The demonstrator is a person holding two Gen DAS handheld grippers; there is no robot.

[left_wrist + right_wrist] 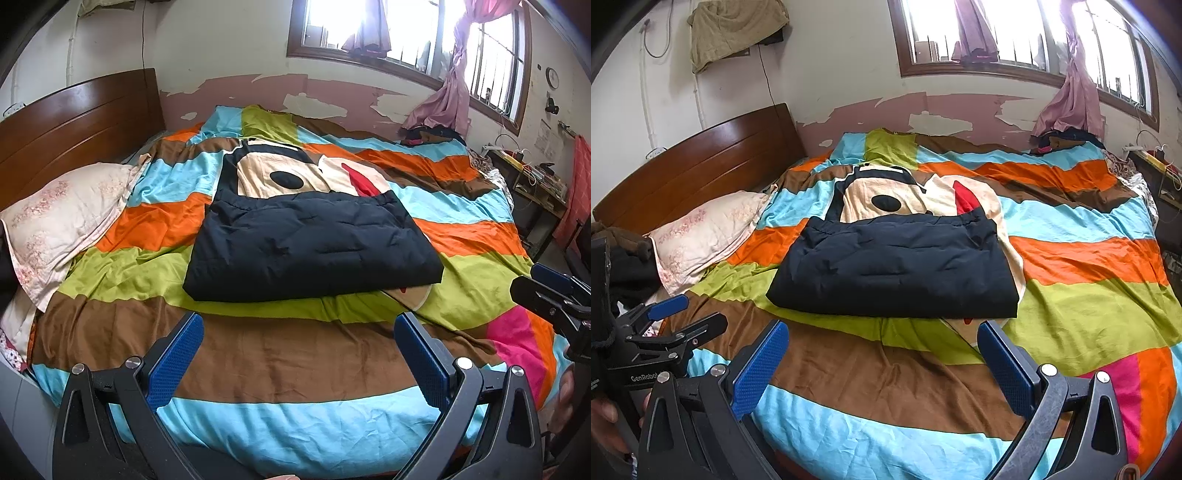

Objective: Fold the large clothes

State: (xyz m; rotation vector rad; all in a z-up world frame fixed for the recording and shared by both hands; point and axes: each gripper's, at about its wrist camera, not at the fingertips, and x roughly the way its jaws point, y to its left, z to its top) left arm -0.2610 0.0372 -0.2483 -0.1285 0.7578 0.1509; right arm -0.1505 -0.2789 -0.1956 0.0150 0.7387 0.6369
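Note:
A dark navy padded garment (314, 247) lies folded into a flat rectangle in the middle of the bed, on the striped quilt (258, 362). It also shows in the right wrist view (897, 273). My left gripper (299, 332) is open and empty, held above the quilt in front of the garment's near edge. My right gripper (882, 339) is open and empty, also just short of the garment's near edge. The right gripper shows at the right edge of the left wrist view (554, 295), and the left gripper shows at the left edge of the right wrist view (665, 321).
A floral pillow (66, 218) lies at the left by the wooden headboard (74, 118). A pile of dark clothes (432, 134) sits at the bed's far right corner under the pink curtain (454, 85). A cluttered desk (532, 173) stands right of the bed.

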